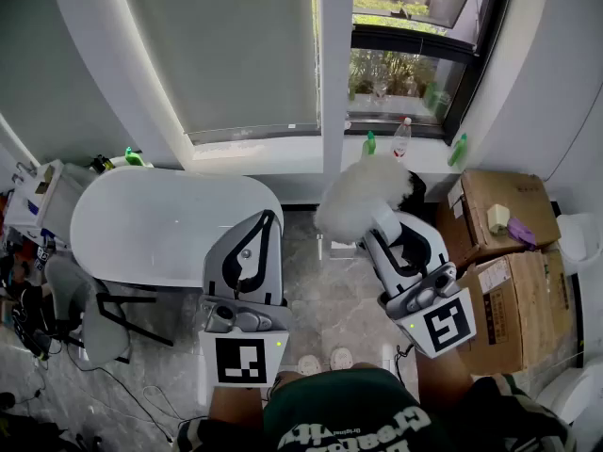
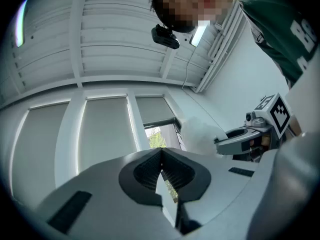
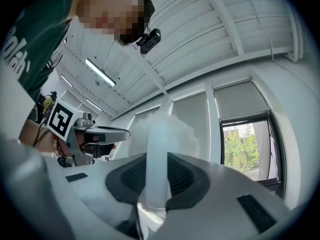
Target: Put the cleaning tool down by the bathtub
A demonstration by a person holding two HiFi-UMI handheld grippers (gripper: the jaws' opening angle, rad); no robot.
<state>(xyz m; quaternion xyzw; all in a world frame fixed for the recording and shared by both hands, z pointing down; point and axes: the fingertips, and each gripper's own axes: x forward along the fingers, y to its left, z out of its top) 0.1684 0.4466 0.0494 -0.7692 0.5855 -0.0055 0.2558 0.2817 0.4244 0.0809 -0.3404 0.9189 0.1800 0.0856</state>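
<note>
A fluffy white duster (image 1: 363,196) is the cleaning tool; it hangs over the floor just right of the white bathtub (image 1: 141,219). My right gripper (image 1: 383,226) is shut on its pale handle (image 3: 157,159), and the fluffy head (image 3: 162,129) sticks out beyond the jaws. My left gripper (image 1: 265,220) hovers over the tub's right end; its jaws (image 2: 161,160) are shut with nothing in them. Both grippers tilt upward toward the window and ceiling. The left gripper view shows the right gripper (image 2: 248,134) and the duster (image 2: 200,134) beside it.
Cardboard boxes (image 1: 499,205) (image 1: 516,299) are stacked at the right. Bottles (image 1: 402,139) stand on the window ledge, with green ones (image 1: 368,144) (image 1: 458,149) beside them. A grey chair (image 1: 87,318) and clutter sit left of the tub. The person's feet (image 1: 325,361) are on the marble floor.
</note>
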